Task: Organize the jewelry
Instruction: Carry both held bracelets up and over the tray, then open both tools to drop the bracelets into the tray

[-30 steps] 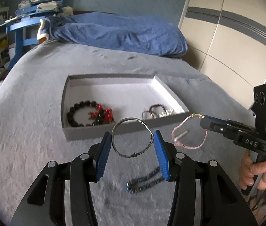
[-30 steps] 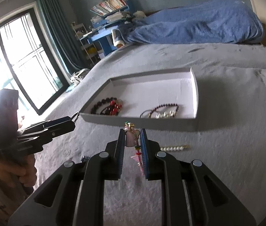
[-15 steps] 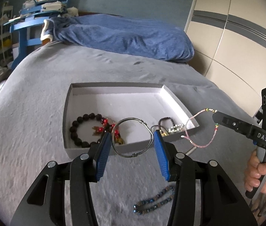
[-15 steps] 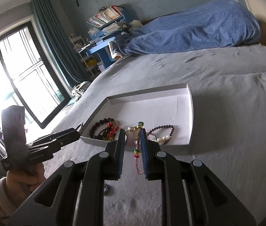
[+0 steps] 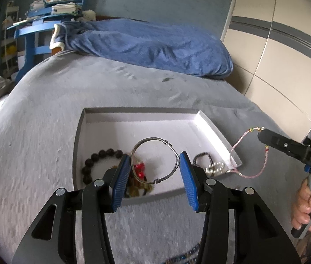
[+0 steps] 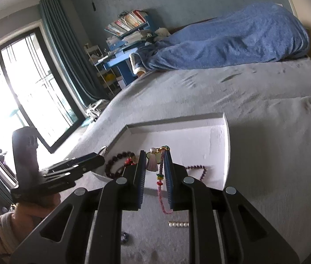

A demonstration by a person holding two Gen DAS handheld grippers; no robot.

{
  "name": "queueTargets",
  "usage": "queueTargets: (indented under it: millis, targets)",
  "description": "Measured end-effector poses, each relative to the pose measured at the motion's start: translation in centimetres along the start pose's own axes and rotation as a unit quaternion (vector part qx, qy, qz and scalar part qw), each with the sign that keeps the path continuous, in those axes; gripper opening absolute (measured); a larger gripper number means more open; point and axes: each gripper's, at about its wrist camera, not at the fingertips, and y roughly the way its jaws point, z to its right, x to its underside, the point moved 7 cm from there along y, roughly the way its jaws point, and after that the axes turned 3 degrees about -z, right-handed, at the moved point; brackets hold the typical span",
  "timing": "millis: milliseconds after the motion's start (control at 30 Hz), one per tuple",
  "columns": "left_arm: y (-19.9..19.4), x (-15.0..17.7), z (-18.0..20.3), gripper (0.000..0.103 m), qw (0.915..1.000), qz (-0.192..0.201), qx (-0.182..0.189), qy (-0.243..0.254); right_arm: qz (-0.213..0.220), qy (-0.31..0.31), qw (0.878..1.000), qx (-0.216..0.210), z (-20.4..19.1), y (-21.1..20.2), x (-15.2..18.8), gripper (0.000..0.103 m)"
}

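My left gripper is shut on a thin silver bangle, held over the near part of the shallow white tray. In the tray lie a black bead bracelet with red beads and a dark bead bracelet with pearls. My right gripper is shut on a pink cord bracelet with a pale tassel, above the tray's near edge. In the left wrist view the right gripper hangs that pink cord beside the tray's right corner. The left gripper shows at the tray's left side.
A short pearl strand and a blue beaded bracelet lie on the grey bedspread in front of the tray. A blue blanket is heaped at the bed's far end. A blue desk and a window stand left, wardrobe doors right.
Both grippers have moved forward to the tray with their bracelets. The bangle now hangs over the tray's inside, and the pink cord has reached its near right corner.
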Motion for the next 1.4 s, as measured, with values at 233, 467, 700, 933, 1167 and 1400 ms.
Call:
queueTargets:
  millis: [233,467,700,933,1167,1400]
  targets:
    - [0.5,-0.8,-0.1,0.048,0.9998,0.007,-0.014,0.009,0.02,-0.003,0.999,-0.029,-1.1,-0.1,-1.7,0.016]
    - [2.7,-0.5,-2.2,0.048,0.9986,-0.021,-0.048,-0.011,-0.018,-0.019,0.999,-0.031,-2.3,2.9,-1.0,0.016]
    - [4.5,0.9,-3.5,0.048,0.9961,-0.057,-0.063,-0.023,-0.075,-0.011,0.996,0.036,0.7,5.5,1.5,0.016]
    - [4.8,1.6,-3.6,0.048,0.9951,-0.067,-0.072,-0.013,-0.104,-0.013,0.991,0.085,2.5,6.5,2.9,0.016]
    - [5.2,2.2,-3.8,0.051,0.9939,-0.075,-0.081,-0.011,-0.116,-0.014,0.988,0.096,3.1,6.9,3.6,0.018]
    - [4.5,1.8,-3.2,0.061,0.9949,-0.061,-0.081,0.002,-0.108,-0.011,0.988,0.107,3.8,6.2,3.3,0.038]
